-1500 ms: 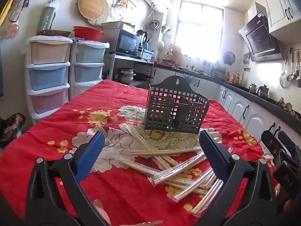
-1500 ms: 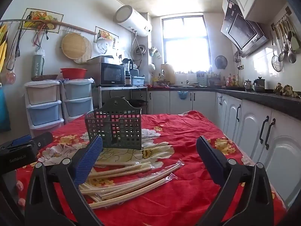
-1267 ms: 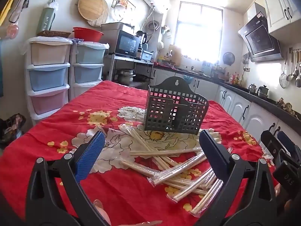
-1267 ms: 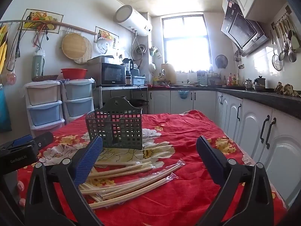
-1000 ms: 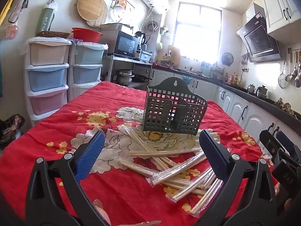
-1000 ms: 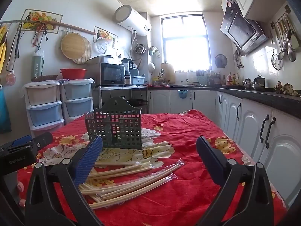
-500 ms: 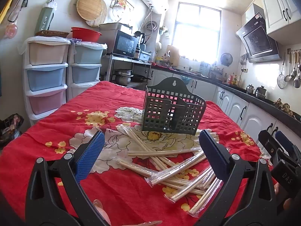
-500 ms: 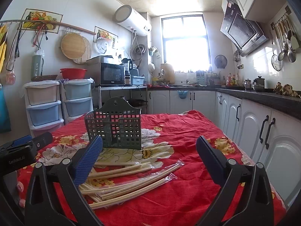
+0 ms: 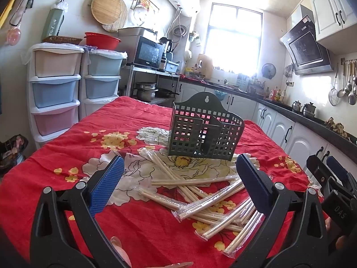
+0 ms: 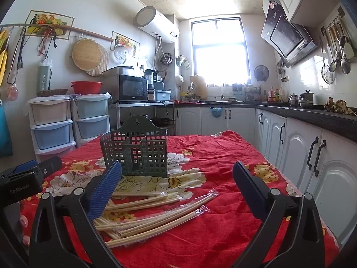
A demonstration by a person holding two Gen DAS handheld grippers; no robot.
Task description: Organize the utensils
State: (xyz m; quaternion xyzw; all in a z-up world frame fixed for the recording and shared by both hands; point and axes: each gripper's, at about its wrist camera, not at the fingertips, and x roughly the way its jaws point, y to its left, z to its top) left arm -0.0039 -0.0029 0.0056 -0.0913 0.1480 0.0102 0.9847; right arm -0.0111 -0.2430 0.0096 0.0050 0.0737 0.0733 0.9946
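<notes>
A dark green lattice utensil holder (image 9: 204, 131) stands upright on the red flowered tablecloth (image 9: 67, 156); it also shows in the right wrist view (image 10: 136, 154). Several pairs of chopsticks in clear wrappers (image 9: 207, 198) lie scattered in front of it, and show in the right wrist view (image 10: 151, 212) too. My left gripper (image 9: 179, 181) is open and empty, held above the near side of the pile. My right gripper (image 10: 176, 183) is open and empty, to the right of the pile.
Stacked plastic drawer units (image 9: 55, 89) stand left of the table. White cabinets and a black counter (image 10: 312, 134) run along the right wall. The right gripper shows at the right edge of the left wrist view (image 9: 330, 178).
The left wrist view has shifted slightly, with the holder drifting a little left. The right gripper has barely moved. Both grippers stay open.
</notes>
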